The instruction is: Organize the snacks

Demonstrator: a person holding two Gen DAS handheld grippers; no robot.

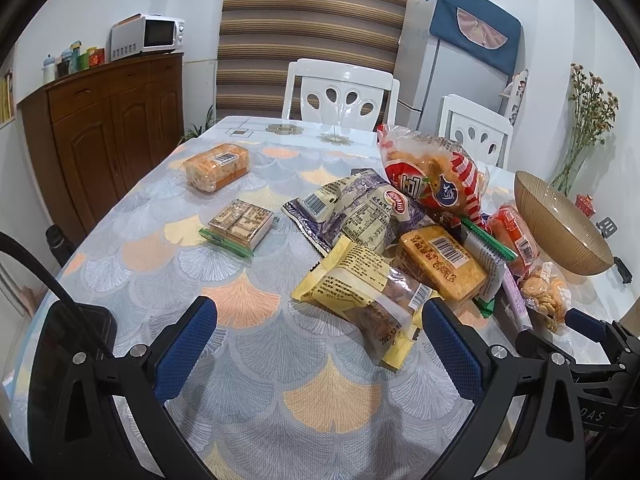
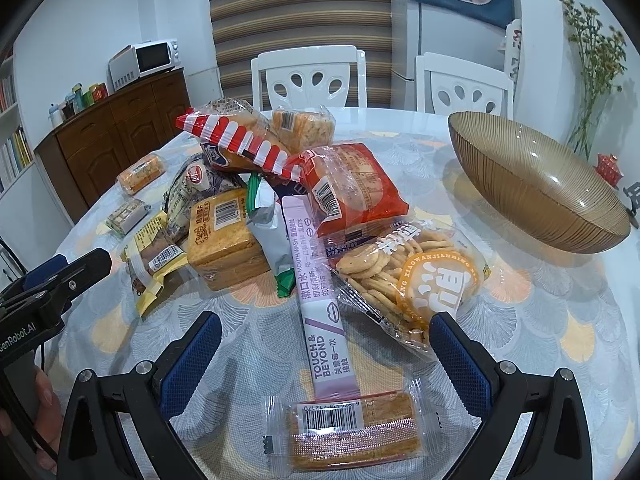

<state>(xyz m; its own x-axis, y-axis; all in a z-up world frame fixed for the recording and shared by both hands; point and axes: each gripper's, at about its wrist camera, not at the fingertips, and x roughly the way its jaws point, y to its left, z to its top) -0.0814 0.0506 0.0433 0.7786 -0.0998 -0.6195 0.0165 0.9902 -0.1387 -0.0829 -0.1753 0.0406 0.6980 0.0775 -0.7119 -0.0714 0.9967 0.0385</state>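
Dining room: round table under a fan-pattern tablecloth (image 1: 248, 384), 2 white chairs behind it, wooden sideboard with a microwave to the left. Snacks sit in 1 loose heap mid-table, the amber glass bowl (image 2: 532, 184) just right of the heap and empty as far as I can see. Left gripper (image 1: 320, 344) hovers low over bare cloth, fingers spread wide, nothing between them; the yellow-wrapped pastry (image 1: 360, 292) lies just ahead, its near end touching or almost at the right-hand finger. Right gripper (image 2: 326, 364) is also spread and empty, the clear-wrapped wafer bar (image 2: 344, 428) lying crosswise between its fingers, with the pink mouthwash sachet (image 2: 320, 312) running from it up into the heap and the round-cracker bag (image 2: 404, 280) beside. 2 packs sit apart on the left: an orange cracker pack (image 1: 218, 166) and a small boxed snack (image 1: 240, 224). Judgement: the sorting has barely begun, first pick pending. Next move likely calls for the right gripper to drop lower, centre on the wafer bar, close across its narrow width, then carry it to the bowl. Slick film may slip.
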